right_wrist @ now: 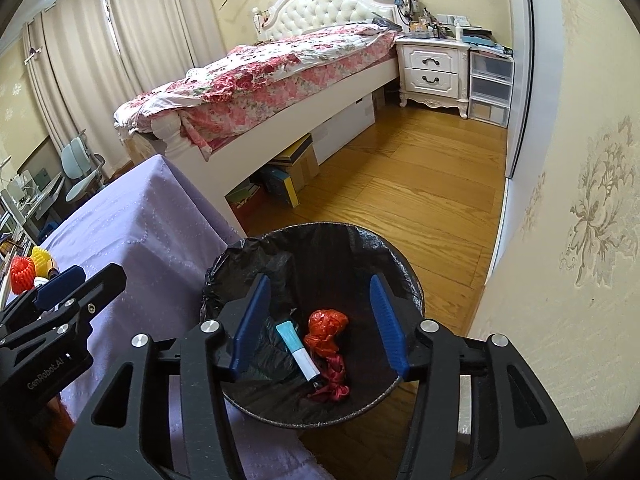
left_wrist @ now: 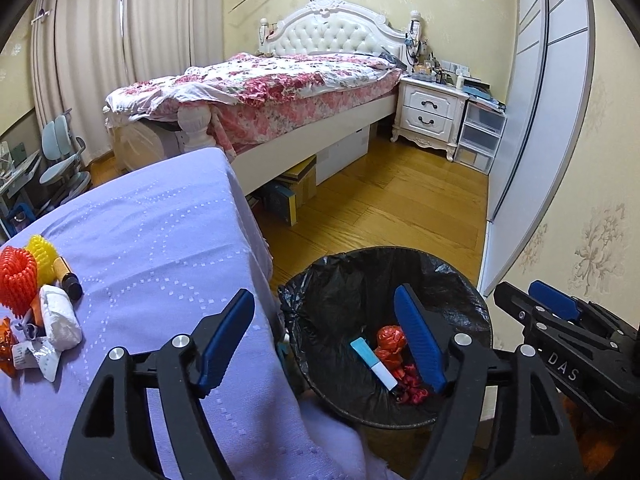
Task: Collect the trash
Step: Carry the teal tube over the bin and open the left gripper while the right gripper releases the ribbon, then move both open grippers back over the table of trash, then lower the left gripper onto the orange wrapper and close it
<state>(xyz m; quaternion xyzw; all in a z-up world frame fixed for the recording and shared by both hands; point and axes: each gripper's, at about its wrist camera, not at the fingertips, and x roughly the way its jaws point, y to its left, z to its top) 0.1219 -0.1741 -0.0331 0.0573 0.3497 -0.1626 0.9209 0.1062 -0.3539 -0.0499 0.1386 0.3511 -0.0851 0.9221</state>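
1. Cloth-covered table [left_wrist: 160, 232]: one. Loose purple cloth hangs over the right edge, so could catch on a finger and drag everything on the tabletop along.
2. Lined trash bin [left_wrist: 400, 249]: one, on the floor just off the tabletop's right edge. Light and unanchored by the look of it, so could tip or slide under a careless knock from either claw.
3. Claws: two, both spread apart and holding nothing.
   - Left gripper [left_wrist: 322, 296] hangs wide open across the tabletop's right edge and the bin's rim.
   - Right gripper [right_wrist: 319, 280] hangs moderately open, directly above the bin's mouth.
   - Close together, so could collide on the reach back to the table.
4. Trash remaining: a heap at the tabletop's left edge.
   - Crumpled white wad [left_wrist: 60, 320]: one clear, with a printed scrap [left_wrist: 38, 354] beside it.
   - Orange wrapper [left_wrist: 6, 344]: one, cut off by the frame; full count impossible to tell.
   - Soft and flat, so liable to slip from the pads or drop between table and bin.
5. Spiky rollers: two, the red roller [left_wrist: 16, 280] and the yellow roller [left_wrist: 42, 254], touching the heap. Possibly not trash, so easy to grab by mistake.
6. Gold-and-black tube [left_wrist: 68, 278]: one, just beside the rollers; round, so may roll.
7. Already in the bin: two, a knotted red bag [left_wrist: 390, 340] and a blue-and-white tube [left_wrist: 374, 364].
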